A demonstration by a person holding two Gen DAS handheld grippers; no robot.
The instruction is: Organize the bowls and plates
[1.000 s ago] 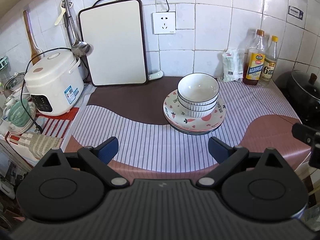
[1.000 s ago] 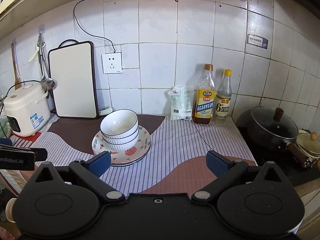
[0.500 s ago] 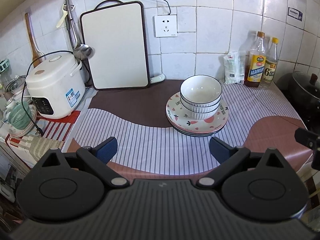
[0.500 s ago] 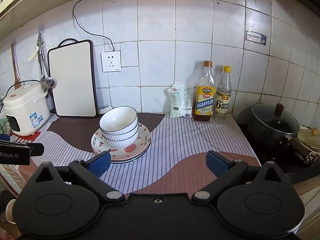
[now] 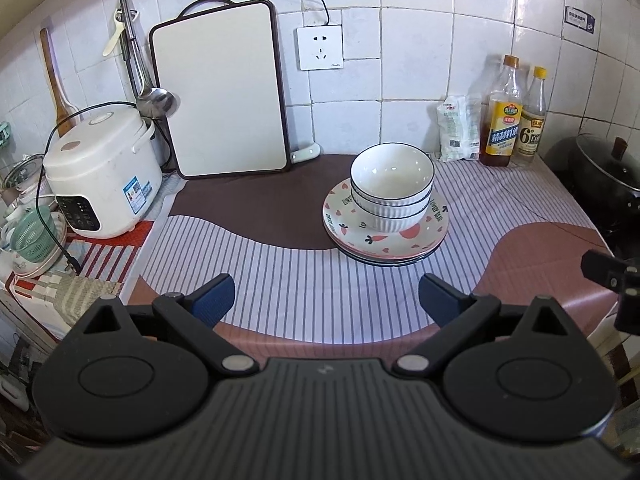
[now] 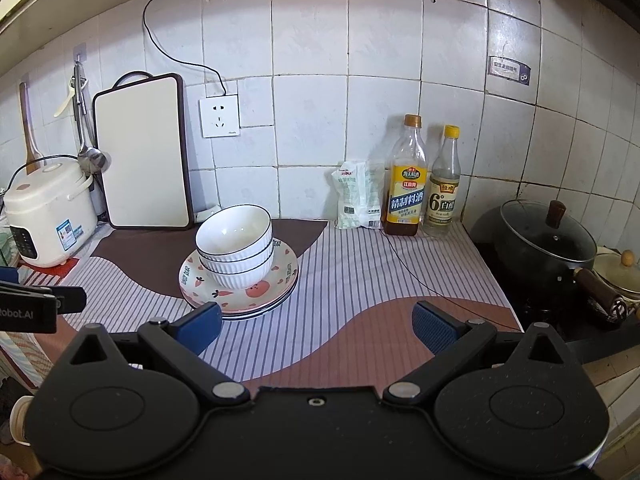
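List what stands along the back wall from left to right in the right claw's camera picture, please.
Rice cooker → hanging ladle → cutting board → wall socket → white packet → amber bottle → clear bottle → black lidded pot.

Left tongs (image 5: 326, 296), right tongs (image 6: 316, 324) agape

Clothed counter (image 5: 280, 280) (plates (image 5: 386, 240), cooker (image 5: 100, 176))
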